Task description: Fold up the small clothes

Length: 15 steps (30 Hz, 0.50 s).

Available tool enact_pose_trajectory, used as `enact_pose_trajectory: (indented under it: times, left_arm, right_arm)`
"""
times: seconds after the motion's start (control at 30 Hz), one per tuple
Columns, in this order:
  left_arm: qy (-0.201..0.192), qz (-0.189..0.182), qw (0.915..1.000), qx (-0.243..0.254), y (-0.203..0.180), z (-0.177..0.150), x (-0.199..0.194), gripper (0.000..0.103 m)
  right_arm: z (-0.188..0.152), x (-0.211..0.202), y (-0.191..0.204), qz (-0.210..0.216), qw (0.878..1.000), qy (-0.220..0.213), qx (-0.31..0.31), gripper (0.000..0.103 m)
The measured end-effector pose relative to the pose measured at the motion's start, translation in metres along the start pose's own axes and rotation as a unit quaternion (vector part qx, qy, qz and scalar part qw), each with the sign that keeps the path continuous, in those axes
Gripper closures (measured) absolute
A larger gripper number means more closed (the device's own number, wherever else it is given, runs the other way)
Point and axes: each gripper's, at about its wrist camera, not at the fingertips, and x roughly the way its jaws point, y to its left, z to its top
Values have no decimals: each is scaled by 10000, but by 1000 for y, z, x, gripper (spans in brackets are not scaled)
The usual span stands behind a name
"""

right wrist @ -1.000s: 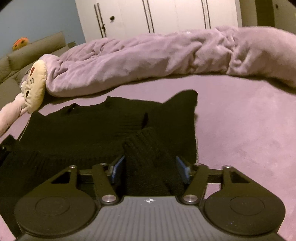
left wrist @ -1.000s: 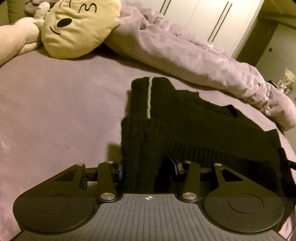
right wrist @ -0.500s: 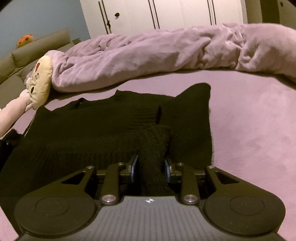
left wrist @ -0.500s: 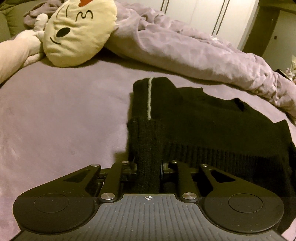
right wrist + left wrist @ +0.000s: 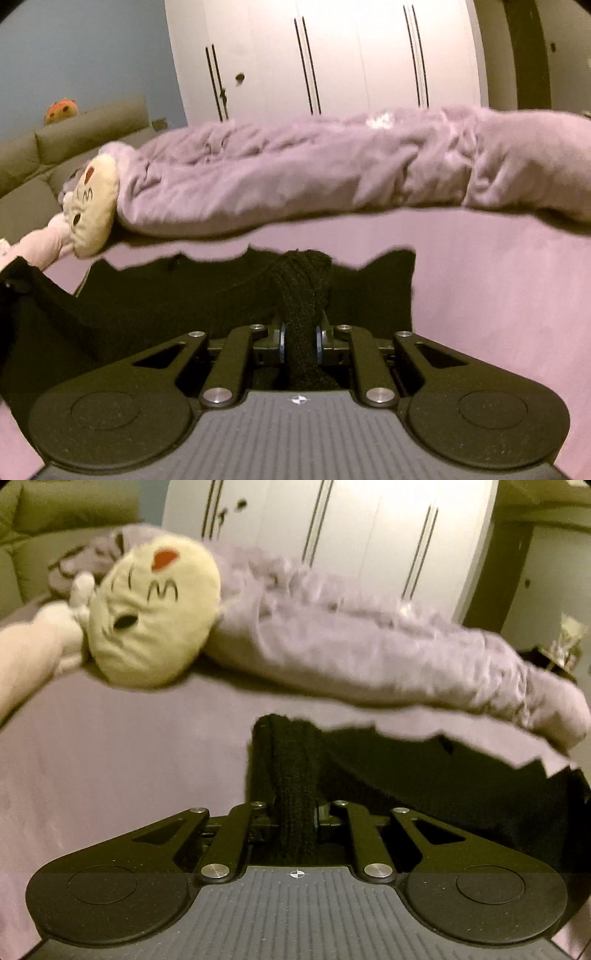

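A black knit sweater (image 5: 443,775) lies spread on the purple bed, its near hem lifted off the cover. My left gripper (image 5: 295,808) is shut on a bunched fold of the sweater's near left edge. In the right wrist view the same black sweater (image 5: 166,295) stretches off to the left, and my right gripper (image 5: 300,338) is shut on a bunched fold at its near right edge. Both pinched folds stand up between the jaws and hide the fingertips. The far sleeve end (image 5: 391,266) still rests on the bed.
A rumpled purple blanket (image 5: 369,653) lies across the back of the bed (image 5: 498,295). A cream plush toy (image 5: 155,616) with a drawn face rests at the back left. White wardrobe doors (image 5: 332,59) and a green sofa (image 5: 74,140) stand behind.
Both grippers closed from open onto the sweater's near edge and then rose, lifting the hem off the bed. The view tilted up toward the wardrobe.
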Motion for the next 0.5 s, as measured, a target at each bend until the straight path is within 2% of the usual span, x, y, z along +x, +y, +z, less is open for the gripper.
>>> enact_pose_trajectory:
  times: [0.2, 0.37, 0.5]
  left_arm:
    - [-427, 34, 9991, -53, -10, 39, 11, 89]
    - [-517, 447, 9976, -76, -16, 60, 55, 92]
    - [-407, 752, 9963, -14, -19, 60, 88, 92]
  right_arm:
    - [37, 7, -13, -356, 9977, -473, 332, 90]
    - [59, 39, -18, -795, 9952, -511, 247, 90]
    - [68, 73, -26, -1031, 9934, -412, 293, 90]
